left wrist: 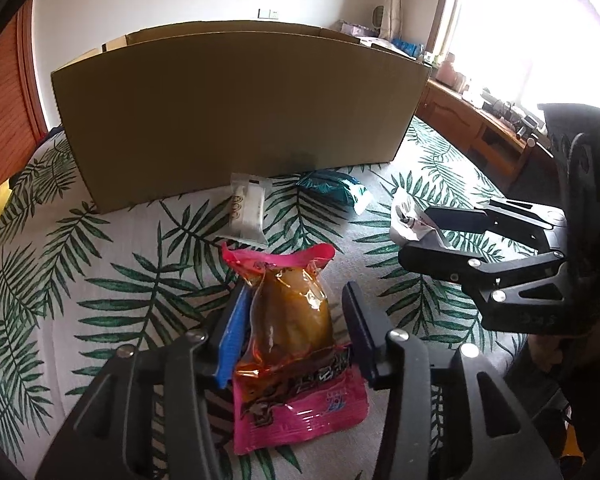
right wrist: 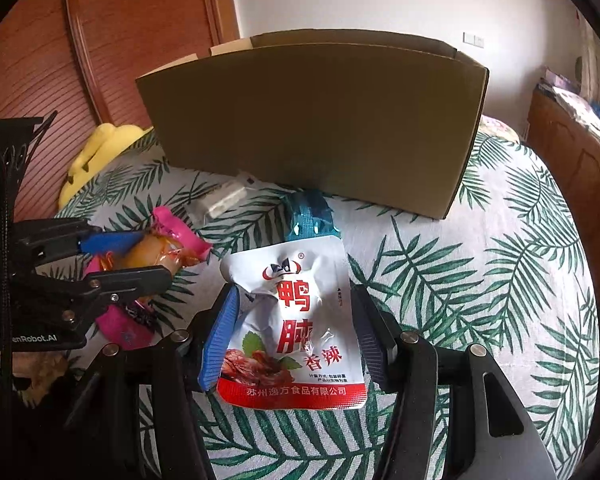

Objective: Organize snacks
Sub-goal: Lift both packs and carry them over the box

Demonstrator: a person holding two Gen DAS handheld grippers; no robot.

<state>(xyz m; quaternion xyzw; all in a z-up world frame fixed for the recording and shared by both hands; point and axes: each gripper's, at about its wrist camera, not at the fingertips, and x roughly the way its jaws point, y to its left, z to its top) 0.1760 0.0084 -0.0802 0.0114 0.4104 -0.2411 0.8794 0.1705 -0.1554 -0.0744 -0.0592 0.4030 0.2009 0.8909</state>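
Note:
My left gripper [left wrist: 296,300] straddles a pink snack pouch [left wrist: 296,344] with a clear window, lying on the leaf-print cloth; the fingers sit beside it and look a little apart from it. My right gripper [right wrist: 296,308] straddles a white and red snack pouch [right wrist: 296,328], its fingers close to the pouch's sides. The right gripper also shows in the left wrist view [left wrist: 432,232] with the white pouch [left wrist: 406,220] between its fingers. The left gripper [right wrist: 144,256] and pink pouch [right wrist: 172,240] show in the right wrist view. An open cardboard box [left wrist: 236,116] stands behind.
A small white packet [left wrist: 247,210] and a teal packet [left wrist: 334,190] lie in front of the box. A yellow plush toy [right wrist: 96,156] sits at the left edge of the bed. A wooden desk [left wrist: 480,128] stands at the right.

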